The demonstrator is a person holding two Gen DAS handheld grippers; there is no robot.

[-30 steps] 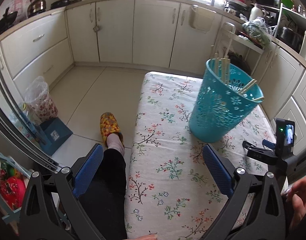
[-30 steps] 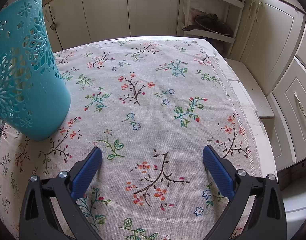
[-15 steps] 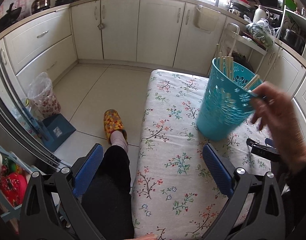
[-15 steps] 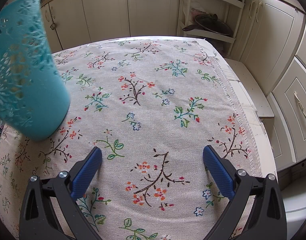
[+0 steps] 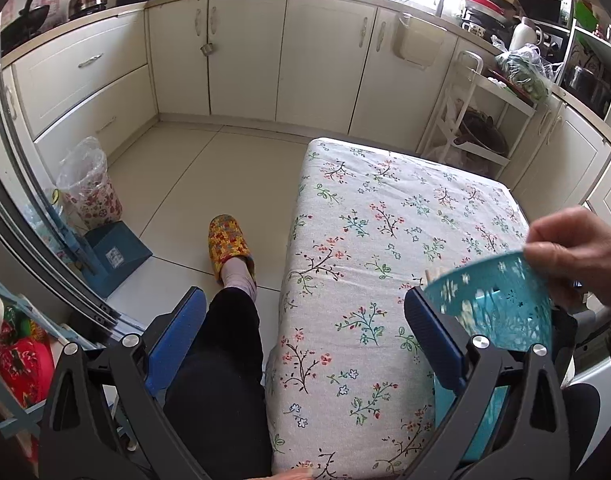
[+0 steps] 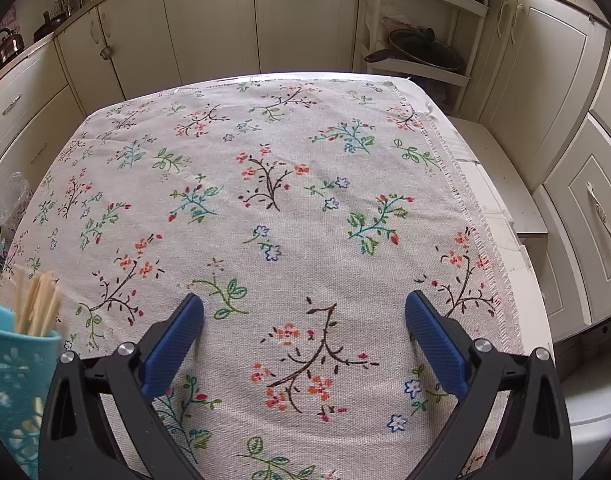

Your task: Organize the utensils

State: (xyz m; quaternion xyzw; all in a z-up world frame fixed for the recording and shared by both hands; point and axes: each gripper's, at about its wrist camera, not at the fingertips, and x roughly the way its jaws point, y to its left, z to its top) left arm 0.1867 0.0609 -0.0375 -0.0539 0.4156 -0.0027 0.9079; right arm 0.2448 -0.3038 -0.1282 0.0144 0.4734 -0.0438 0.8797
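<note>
A bare hand (image 5: 577, 256) holds the teal perforated basket (image 5: 501, 304) by its rim at the near right of the table, tilted toward me. The basket also shows in the right wrist view (image 6: 13, 376) at the lower left, with several wooden chopsticks (image 6: 37, 308) sticking out of it. My left gripper (image 5: 305, 328) is open and empty, held over the table's near left edge and my leg. My right gripper (image 6: 303, 332) is open and empty, low over the floral tablecloth (image 6: 289, 184).
The floral-clothed table (image 5: 385, 216) has its left edge beside my leg and yellow slipper (image 5: 227, 244). Cream cabinets (image 5: 257, 52) ring the room. A white rack (image 6: 421, 52) with a pan stands behind the table. A bagged bin (image 5: 89, 188) stands on the floor at left.
The hand has taken the basket from the table's middle and brought it down to the near right, tilted. My left gripper has shifted slightly. The right gripper has not moved.
</note>
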